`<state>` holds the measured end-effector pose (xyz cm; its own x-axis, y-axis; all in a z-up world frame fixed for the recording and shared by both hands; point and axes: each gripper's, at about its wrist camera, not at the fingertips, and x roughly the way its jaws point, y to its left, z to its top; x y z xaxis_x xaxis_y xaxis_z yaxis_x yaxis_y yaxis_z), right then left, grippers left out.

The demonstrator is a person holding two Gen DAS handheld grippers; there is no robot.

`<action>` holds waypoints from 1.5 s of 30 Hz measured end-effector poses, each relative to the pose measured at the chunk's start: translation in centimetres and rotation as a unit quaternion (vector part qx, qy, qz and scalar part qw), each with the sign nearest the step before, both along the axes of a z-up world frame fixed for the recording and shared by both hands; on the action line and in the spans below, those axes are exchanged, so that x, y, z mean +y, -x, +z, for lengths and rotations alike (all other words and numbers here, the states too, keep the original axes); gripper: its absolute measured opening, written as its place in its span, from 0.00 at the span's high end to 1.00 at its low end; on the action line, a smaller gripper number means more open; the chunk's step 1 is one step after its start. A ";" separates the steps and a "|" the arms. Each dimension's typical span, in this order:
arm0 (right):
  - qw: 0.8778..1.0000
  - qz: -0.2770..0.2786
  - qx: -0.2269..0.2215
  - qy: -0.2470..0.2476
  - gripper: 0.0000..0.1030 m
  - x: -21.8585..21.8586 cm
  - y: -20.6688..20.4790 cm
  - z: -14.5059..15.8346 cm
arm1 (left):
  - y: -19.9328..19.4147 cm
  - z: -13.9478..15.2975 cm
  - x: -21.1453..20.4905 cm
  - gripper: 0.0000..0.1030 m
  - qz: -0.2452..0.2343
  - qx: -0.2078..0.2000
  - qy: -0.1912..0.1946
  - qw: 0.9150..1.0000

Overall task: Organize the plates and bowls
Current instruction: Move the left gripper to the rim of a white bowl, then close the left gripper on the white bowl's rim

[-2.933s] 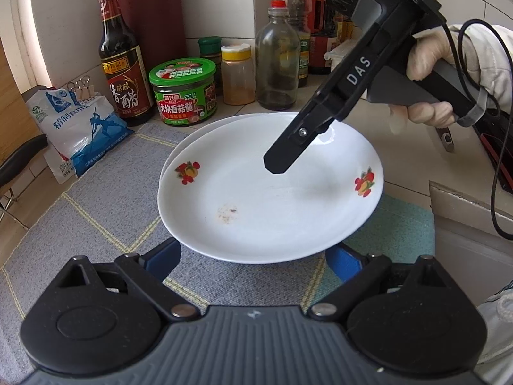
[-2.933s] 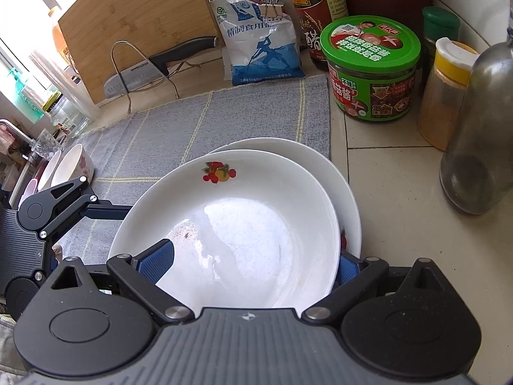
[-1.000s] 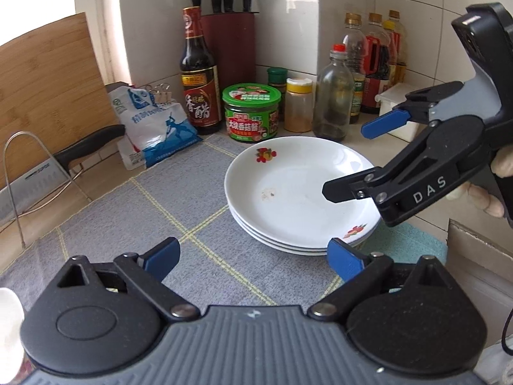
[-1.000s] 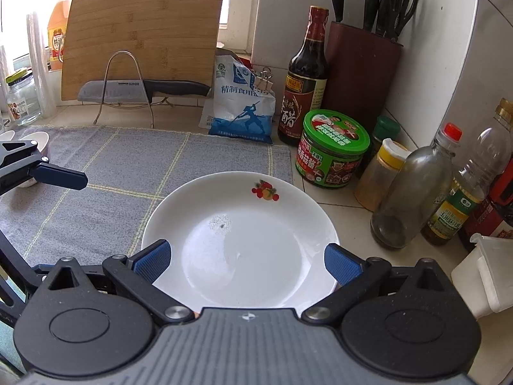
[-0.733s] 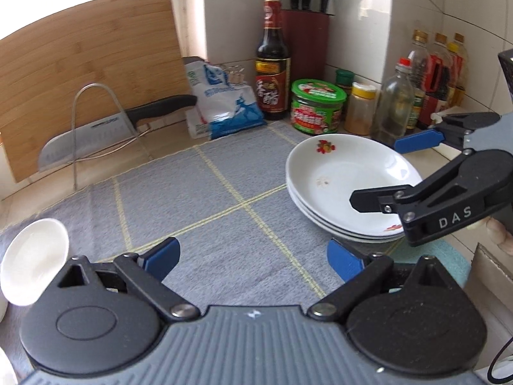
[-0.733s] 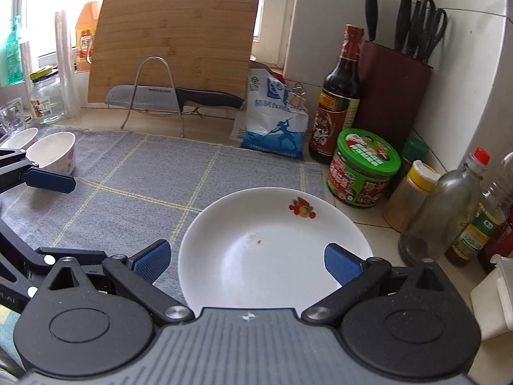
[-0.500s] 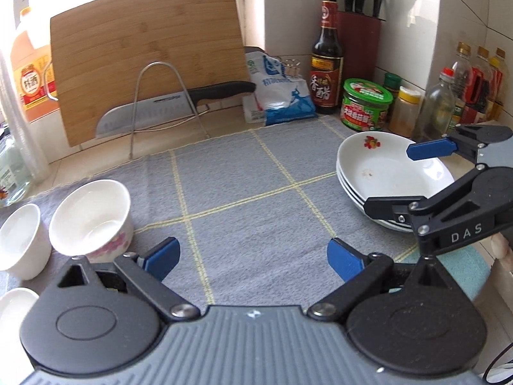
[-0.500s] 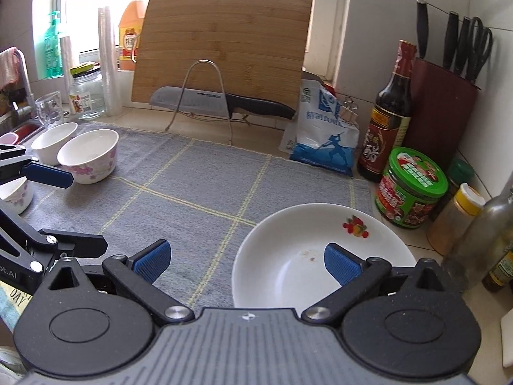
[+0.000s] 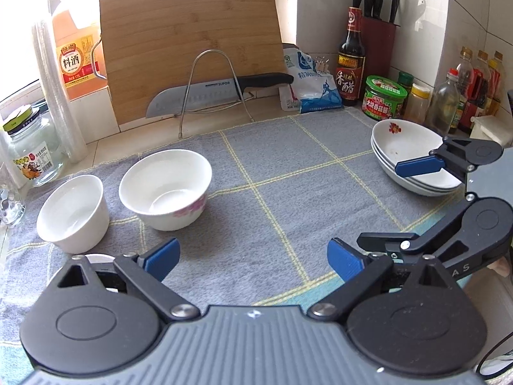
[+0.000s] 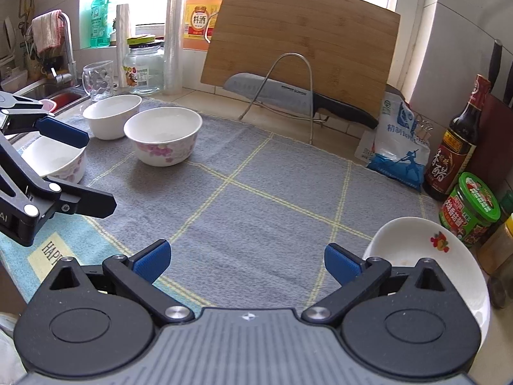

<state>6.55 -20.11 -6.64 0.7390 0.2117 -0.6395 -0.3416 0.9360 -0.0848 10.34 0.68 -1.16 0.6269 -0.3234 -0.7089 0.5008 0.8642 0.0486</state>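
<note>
A stack of white plates [image 9: 407,150] with a fruit print sits at the right end of the grey mat [image 9: 288,186]; it also shows in the right wrist view [image 10: 413,250]. A flowered white bowl [image 9: 165,187] and a plain white bowl [image 9: 72,211] stand at the mat's left. In the right wrist view these are the flowered bowl [image 10: 163,136], the plain bowl [image 10: 112,115] and a third flowered bowl [image 10: 56,158]. My left gripper [image 9: 253,256] is open and empty above the mat's front. My right gripper [image 10: 245,258] is open and empty beside the plates.
A bamboo cutting board [image 9: 189,48] and a knife [image 9: 218,91] on a wire rack stand at the back. Sauce bottles, a green-lidded jar [image 9: 384,96] and a knife block [image 9: 378,41] crowd the back right. A glass jar [image 9: 29,150] and the sink [image 10: 48,89] lie to the left.
Both grippers have pulled back from the plate stack and swung left. The bowls at the mat's left have come into view. The plate held 2.9 s ago lies on the stack.
</note>
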 end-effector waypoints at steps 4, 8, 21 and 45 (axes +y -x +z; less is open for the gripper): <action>1.000 0.008 0.011 -0.003 0.00 3.3 0.4 -0.2 | -0.1 -0.1 2.7 0.05 -0.019 0.004 -0.009 1.000; 0.999 0.029 0.015 -0.001 0.00 6.7 0.6 -0.5 | -0.6 0.0 5.3 0.05 -0.033 0.013 -0.014 0.999; 0.996 0.092 0.016 -0.015 0.00 14.8 -1.0 -1.5 | -4.4 -0.2 12.8 0.05 -0.014 0.033 -0.051 0.998; 0.983 0.180 0.005 -0.035 0.13 21.9 -2.0 -1.7 | -7.2 -1.9 15.8 0.40 -0.044 0.104 -0.036 0.993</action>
<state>8.56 1.82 -8.29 0.6021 0.5020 -0.6209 -0.6519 0.7580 -0.0193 17.51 16.48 -3.10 0.4356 -0.3143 -0.8435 0.5799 0.8147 -0.0041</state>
